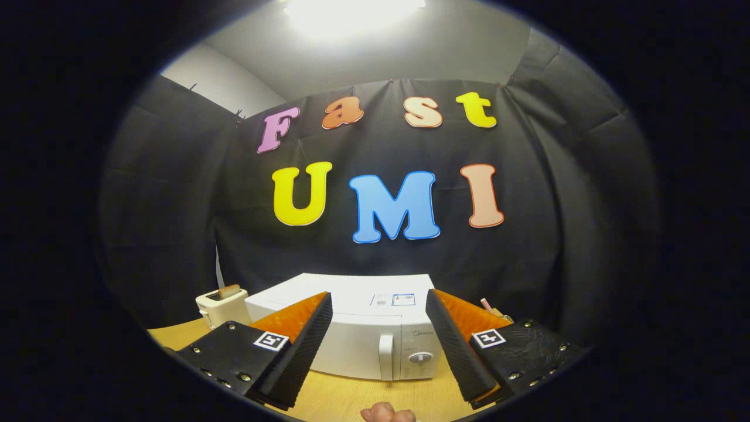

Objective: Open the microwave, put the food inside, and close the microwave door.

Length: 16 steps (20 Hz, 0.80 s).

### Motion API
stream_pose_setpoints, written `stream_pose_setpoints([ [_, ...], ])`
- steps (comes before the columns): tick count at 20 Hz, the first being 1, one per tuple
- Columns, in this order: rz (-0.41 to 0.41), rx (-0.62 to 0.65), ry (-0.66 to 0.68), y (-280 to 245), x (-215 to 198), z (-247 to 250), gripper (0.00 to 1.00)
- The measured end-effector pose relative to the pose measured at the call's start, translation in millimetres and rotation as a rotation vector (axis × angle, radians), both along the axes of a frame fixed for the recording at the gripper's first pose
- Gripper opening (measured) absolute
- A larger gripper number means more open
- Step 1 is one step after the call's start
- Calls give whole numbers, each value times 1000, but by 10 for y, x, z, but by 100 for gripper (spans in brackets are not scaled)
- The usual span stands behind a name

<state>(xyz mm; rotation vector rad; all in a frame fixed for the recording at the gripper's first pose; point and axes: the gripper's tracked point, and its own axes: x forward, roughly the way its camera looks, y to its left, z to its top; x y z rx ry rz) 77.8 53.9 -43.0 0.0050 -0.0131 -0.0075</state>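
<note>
A cream toaster stands on the wooden tabletop, near its far edge, with what looks like a slice of toast poking up from its slot. A bright ceiling lamp glares overhead.

the gripper fingers, spread apart, cover both ends of the microwave. at 6 o'clock a hand is cut off. the toaster at 10 o'clock is partly hidden; the item behind the right finger is unidentifiable.
</note>
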Motion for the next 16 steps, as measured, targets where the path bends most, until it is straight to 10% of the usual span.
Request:
stream_pose_setpoints([
  [9, -91, 11, -106, -575, -419, 1118, 98],
  [16, -86, -9, -83, -833, -533, 919, 98],
])
